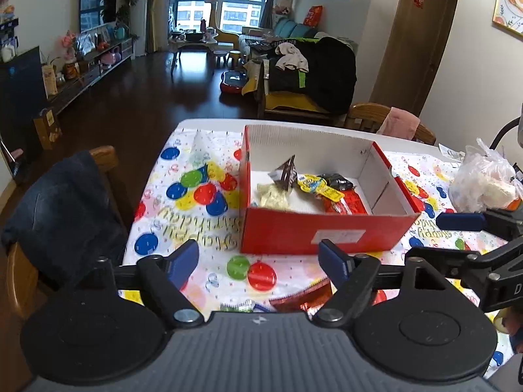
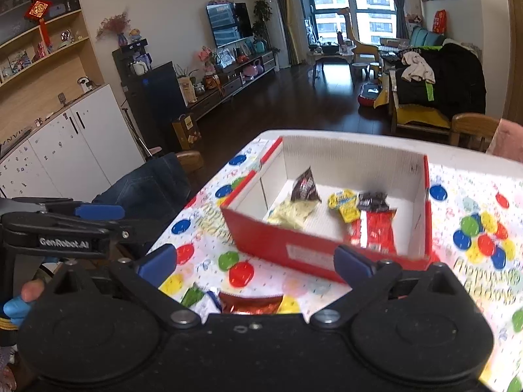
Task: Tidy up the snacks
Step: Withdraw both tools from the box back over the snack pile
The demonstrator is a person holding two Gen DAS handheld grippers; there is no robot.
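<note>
A red cardboard box (image 1: 313, 232), rectangular with white corrugated inner walls, sits open-topped on the table (image 1: 196, 124) over a glossy balloon-print cloth (image 1: 196, 192). Its long axis runs across the left wrist view. Inside lie crinkly snack packets: a pale yellow one (image 1: 273, 196), a dark brown one (image 1: 287, 171) standing tilted, and a flat red one (image 1: 343, 204). The left hand-held gripper (image 1: 260, 258) and right hand-held gripper (image 2: 256, 261) both gape wide, holding nothing, near the box's front wall.

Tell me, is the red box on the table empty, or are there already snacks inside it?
Not empty. The red box is open on top and holds several snack packets: a dark packet, a yellow one and a red one.
</note>
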